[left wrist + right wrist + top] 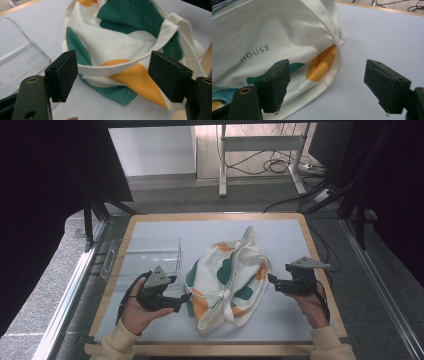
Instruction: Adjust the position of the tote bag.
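The one legible marking is the word "HOUSE" in dark, widely spaced capitals, printed on the cream side of the cloth bag [274, 37]. In the right gripper view it sits just above and left of the right gripper [325, 87]'s left-hand jaw, over the green and orange patches. The fabric runs out of the picture to the left of the word, so it may be the end of a longer line; nothing else there can be read.
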`<state>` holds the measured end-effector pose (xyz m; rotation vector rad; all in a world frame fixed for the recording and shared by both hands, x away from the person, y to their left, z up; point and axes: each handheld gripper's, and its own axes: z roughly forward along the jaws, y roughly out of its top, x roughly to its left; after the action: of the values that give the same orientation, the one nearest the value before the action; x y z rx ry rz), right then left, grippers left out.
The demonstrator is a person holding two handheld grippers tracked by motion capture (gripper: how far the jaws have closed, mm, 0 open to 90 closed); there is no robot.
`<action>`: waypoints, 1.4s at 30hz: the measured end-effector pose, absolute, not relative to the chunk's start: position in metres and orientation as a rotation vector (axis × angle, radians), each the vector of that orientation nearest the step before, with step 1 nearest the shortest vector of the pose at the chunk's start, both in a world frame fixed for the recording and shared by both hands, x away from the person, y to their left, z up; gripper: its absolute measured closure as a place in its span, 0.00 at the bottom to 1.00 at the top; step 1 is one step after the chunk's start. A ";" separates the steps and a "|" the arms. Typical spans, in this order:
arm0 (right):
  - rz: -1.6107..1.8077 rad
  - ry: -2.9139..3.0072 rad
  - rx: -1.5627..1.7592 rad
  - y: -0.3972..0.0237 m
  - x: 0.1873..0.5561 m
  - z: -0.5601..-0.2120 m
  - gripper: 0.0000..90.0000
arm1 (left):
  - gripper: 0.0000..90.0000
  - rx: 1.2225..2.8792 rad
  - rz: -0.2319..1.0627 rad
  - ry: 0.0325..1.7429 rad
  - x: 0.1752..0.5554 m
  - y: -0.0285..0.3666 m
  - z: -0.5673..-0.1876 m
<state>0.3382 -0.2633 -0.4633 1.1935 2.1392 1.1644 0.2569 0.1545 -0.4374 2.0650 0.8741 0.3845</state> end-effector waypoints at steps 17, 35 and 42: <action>1.134 2.103 1.224 -0.271 0.337 -0.461 0.23 | 0.28 2.098 0.220 0.770 0.245 0.126 -0.439; 1.084 2.115 1.239 -0.269 0.334 -0.466 0.23 | 0.25 2.246 0.209 0.685 0.229 0.078 -0.462; 1.052 2.138 1.234 -0.265 0.335 -0.471 0.23 | 0.40 2.281 0.229 0.718 0.235 0.072 -0.477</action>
<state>0.3354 -0.2650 -0.4706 1.2344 2.1376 1.0517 0.2348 0.0722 -0.4769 2.2814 0.7181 0.2293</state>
